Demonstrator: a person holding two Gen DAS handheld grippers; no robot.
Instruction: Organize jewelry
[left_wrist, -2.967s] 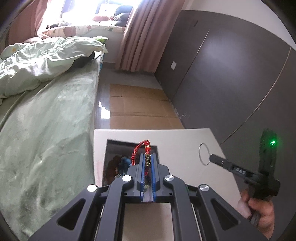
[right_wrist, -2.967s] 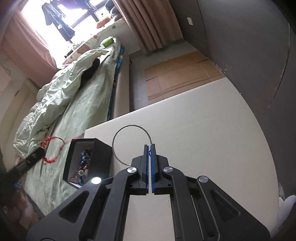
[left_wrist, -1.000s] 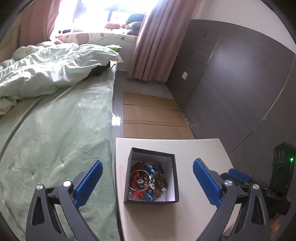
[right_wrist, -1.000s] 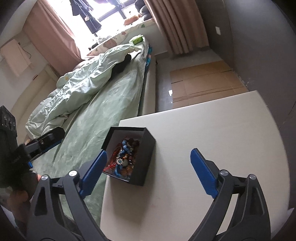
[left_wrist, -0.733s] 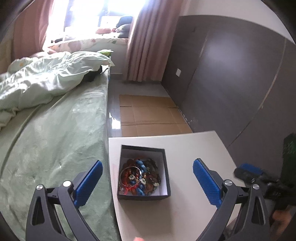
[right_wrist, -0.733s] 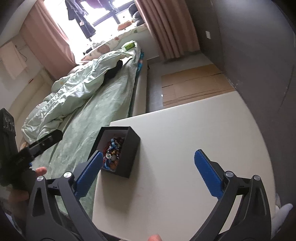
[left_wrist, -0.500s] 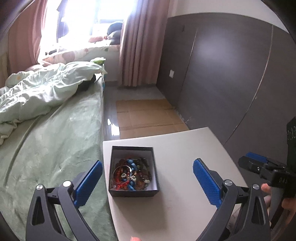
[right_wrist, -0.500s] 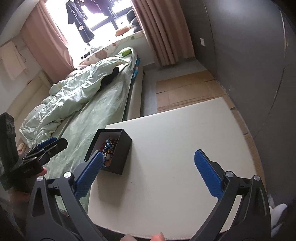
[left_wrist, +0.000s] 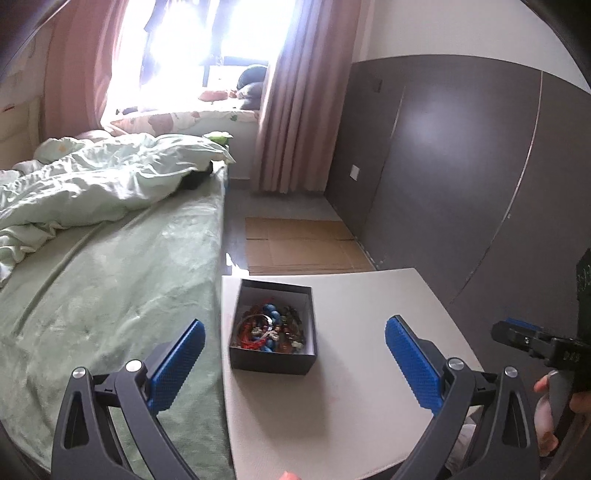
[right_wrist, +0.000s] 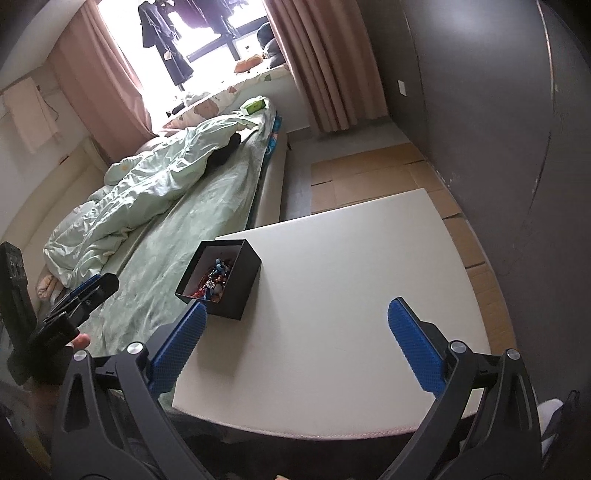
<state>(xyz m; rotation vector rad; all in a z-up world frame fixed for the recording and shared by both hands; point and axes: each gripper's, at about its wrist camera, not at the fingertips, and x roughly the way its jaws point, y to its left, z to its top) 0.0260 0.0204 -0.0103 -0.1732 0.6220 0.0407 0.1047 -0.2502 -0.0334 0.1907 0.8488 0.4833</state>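
Note:
A black open box (left_wrist: 272, 355) stands at the left edge of a white table (left_wrist: 354, 398). It holds a pile of jewelry (left_wrist: 269, 330): red cord, blue beads, a thin ring bangle. The box also shows in the right wrist view (right_wrist: 236, 291), with the jewelry (right_wrist: 214, 278) inside. My left gripper (left_wrist: 293, 360) is open and empty, held back above the table's near side. My right gripper (right_wrist: 293, 343) is open and empty, high over the table (right_wrist: 351, 295). Each gripper shows in the other's view, the right one (left_wrist: 517, 338) and the left one (right_wrist: 88, 291).
A bed with green sheets (left_wrist: 103, 280) and a rumpled quilt (left_wrist: 92, 184) runs along the table's left side. A dark wardrobe wall (left_wrist: 461, 177) stands to the right. Flattened cardboard (left_wrist: 299, 245) lies on the floor beyond the table. Pink curtains (left_wrist: 299, 96) frame a bright window.
Three seconds ago my left gripper held a red bracelet and my right a thin ring bangle. Both have let go; both grippers are open and have drawn back and up.

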